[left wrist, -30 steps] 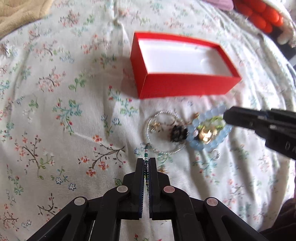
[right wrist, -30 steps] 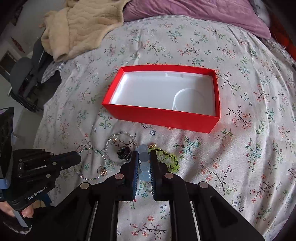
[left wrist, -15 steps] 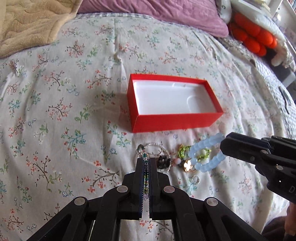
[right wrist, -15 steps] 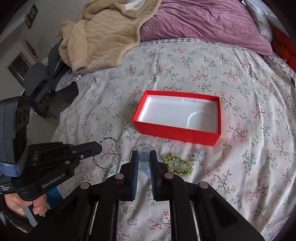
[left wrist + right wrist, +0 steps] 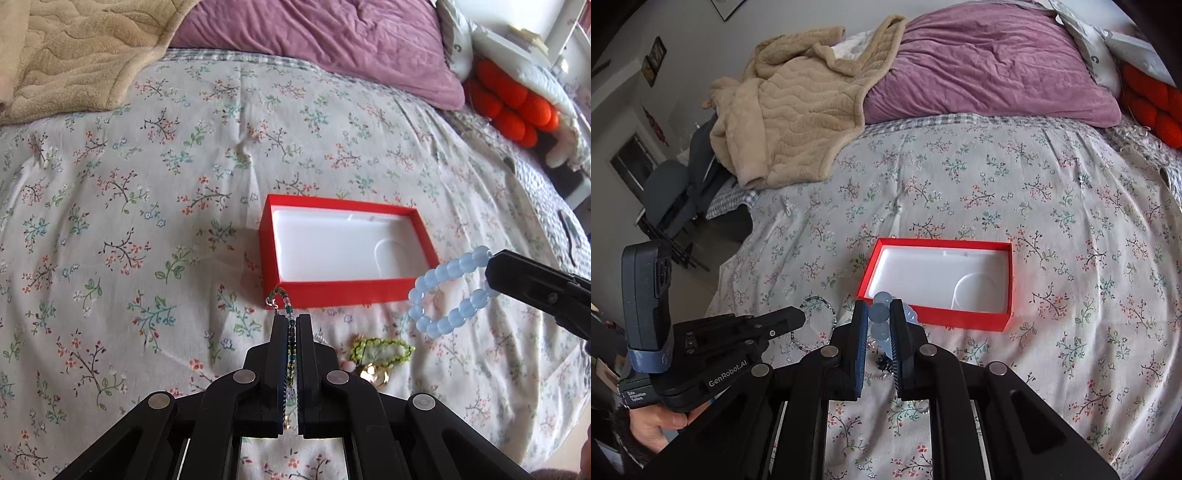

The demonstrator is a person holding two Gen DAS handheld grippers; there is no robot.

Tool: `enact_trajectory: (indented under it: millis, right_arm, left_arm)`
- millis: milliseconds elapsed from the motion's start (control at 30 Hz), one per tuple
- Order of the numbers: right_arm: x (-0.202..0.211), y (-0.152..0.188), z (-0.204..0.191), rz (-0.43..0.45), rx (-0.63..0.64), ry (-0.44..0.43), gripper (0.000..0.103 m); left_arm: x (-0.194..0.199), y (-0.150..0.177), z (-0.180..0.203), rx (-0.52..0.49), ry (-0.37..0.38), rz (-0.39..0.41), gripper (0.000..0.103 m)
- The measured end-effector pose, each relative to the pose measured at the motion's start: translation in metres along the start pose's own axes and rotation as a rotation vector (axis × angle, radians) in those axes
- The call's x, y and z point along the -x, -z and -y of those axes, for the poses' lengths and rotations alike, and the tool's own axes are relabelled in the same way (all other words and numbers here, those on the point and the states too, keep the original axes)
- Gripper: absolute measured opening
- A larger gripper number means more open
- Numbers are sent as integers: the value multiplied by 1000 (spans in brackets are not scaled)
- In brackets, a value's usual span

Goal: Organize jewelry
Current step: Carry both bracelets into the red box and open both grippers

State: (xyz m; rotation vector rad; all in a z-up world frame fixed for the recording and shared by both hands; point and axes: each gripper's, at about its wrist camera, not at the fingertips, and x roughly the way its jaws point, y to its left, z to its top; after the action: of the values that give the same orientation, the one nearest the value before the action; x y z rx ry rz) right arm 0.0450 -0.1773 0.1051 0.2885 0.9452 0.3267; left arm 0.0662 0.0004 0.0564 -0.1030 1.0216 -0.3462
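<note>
My left gripper (image 5: 293,318) is shut on a thin chain of green and dark beads (image 5: 291,347); its end curls out past the fingertips. From the right wrist view the left gripper (image 5: 800,316) hovers left of the box, with the bead chain (image 5: 822,303) looping off its tip. My right gripper (image 5: 879,309) is shut on a pale blue bead bracelet (image 5: 880,314). That blue bracelet (image 5: 441,293) hangs in the air from the right gripper (image 5: 490,272), right of the open red box (image 5: 343,295) with its white liner. A green bracelet (image 5: 380,349) and a gold piece (image 5: 376,376) lie on the bedspread.
The floral bedspread (image 5: 1071,258) covers the bed. A beige blanket (image 5: 798,110) and a purple pillow (image 5: 990,62) lie at the far end. Orange plush (image 5: 513,107) sits at the far right. A chair (image 5: 668,195) stands off the bed's left edge. A dark charm (image 5: 884,363) lies under my right fingers.
Both grippers have risen, each keeping its jewelry. The blue bracelet came up off the bedspread and now hangs free. The box and the remaining pieces look smaller and farther below.
</note>
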Motion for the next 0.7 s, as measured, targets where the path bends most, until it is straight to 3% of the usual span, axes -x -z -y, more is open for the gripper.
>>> enact_trajectory:
  millis: [333,533,700]
  right_arm:
    - [2,-24,9,58,-34,8,12]
    - [-14,-32,18,60,-49,30,12]
    - [-37,-36,32,40,-72,48,13]
  left_arm:
    - [-7,-28,3,60,80,58,0]
    - [-37,-41,5,130,165,60,0]
    - [-73,-46,9,145,164,32,0]
